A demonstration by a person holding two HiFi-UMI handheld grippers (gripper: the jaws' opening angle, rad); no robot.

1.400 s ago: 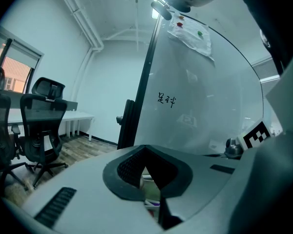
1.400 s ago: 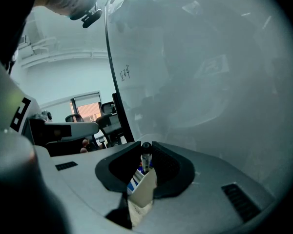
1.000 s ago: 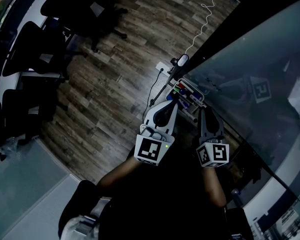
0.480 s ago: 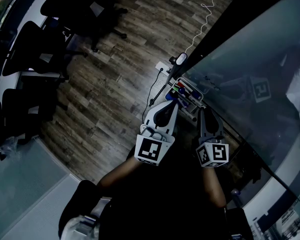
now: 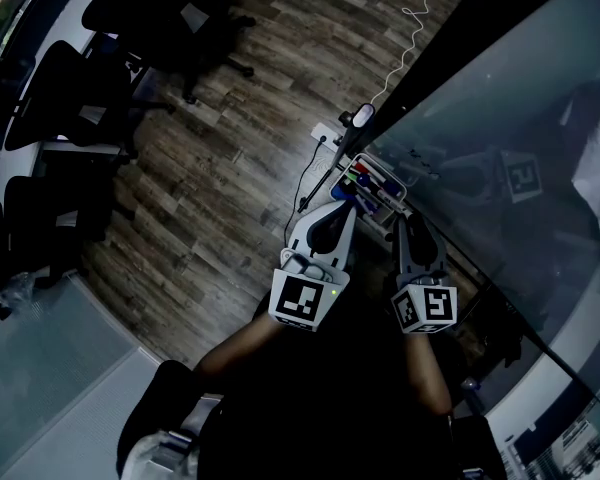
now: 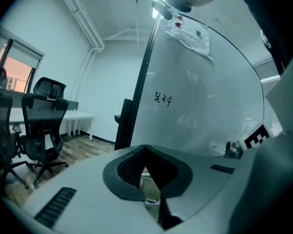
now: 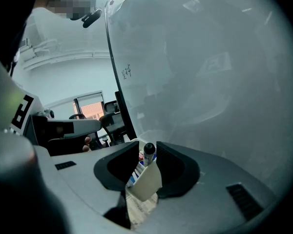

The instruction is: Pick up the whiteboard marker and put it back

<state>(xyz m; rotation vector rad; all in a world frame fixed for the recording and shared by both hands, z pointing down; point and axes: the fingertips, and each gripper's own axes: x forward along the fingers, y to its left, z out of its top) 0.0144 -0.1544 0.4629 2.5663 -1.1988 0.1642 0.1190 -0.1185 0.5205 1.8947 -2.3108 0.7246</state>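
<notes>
Whiteboard marker [image 7: 149, 150] stands upright, cap up, in the white holder [image 7: 146, 182] at lower centre, directly ahead of the open right gripper [image 7: 147, 147] (the aligned one). Left gripper [image 6: 144, 149] jaws are closed, empty.

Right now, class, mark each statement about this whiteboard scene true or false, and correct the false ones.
1. The right hand-held gripper has its jaws apart, with a black-capped marker between them. True.
2. The left hand-held gripper grips a marker. False: its jaw tips meet, holding nothing.
3. The glass board is blank. False: small handwriting is on it.
4. The tray holds several markers. True.
5. The floor is carpeted. False: it is wood planks.
</notes>
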